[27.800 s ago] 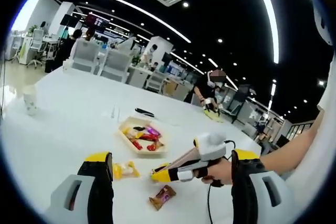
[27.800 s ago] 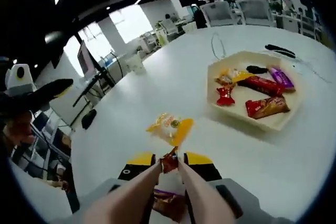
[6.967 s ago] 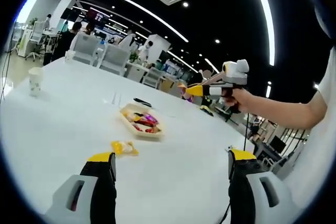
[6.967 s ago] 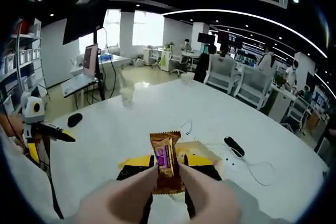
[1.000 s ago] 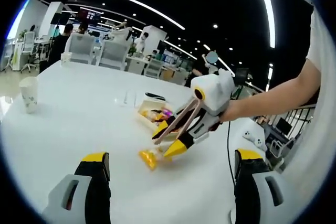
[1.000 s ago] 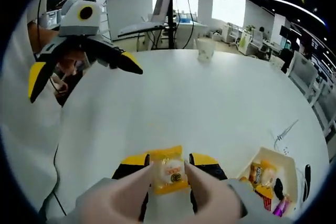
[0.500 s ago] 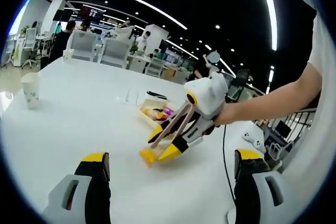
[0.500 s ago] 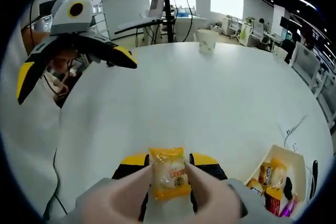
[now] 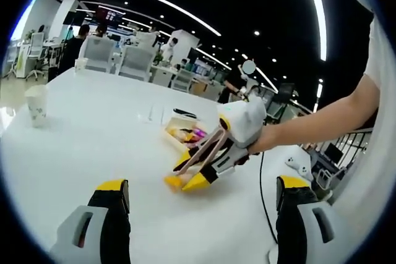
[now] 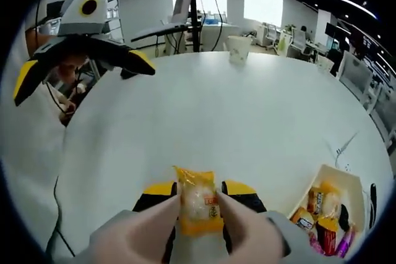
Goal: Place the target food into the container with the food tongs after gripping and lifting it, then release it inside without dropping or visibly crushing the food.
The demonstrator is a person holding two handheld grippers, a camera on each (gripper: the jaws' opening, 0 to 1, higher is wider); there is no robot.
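A yellow snack packet (image 10: pixel 197 208) is pinched between the beige food tongs (image 10: pixel 238 224), which my right gripper (image 10: pixel 201 188) squeezes. In the left gripper view the right gripper (image 9: pixel 189 174), held by a hand from the right, has the packet (image 9: pixel 173 182) at the tong tips just over the white table (image 9: pixel 74 140). The beige container (image 10: pixel 349 193) with several wrapped snacks lies at the lower right; it also appears as a tray (image 9: pixel 175 117) behind the right gripper. My left gripper (image 9: pixel 202 187) stands wide open with nothing in it, and is seen at the upper left (image 10: pixel 83 75).
A paper cup (image 10: pixel 238 47) stands at the far side of the table, also seen at the left (image 9: pixel 37 106). A thin cable (image 10: pixel 343 146) lies near the container. Office chairs (image 9: pixel 99 54) and desks ring the table. A cord (image 9: pixel 266 202) hangs from the right gripper.
The packet has tipped more upright between the tong tips. The right gripper view has shifted, bringing more of the container into sight. My left gripper stays open.
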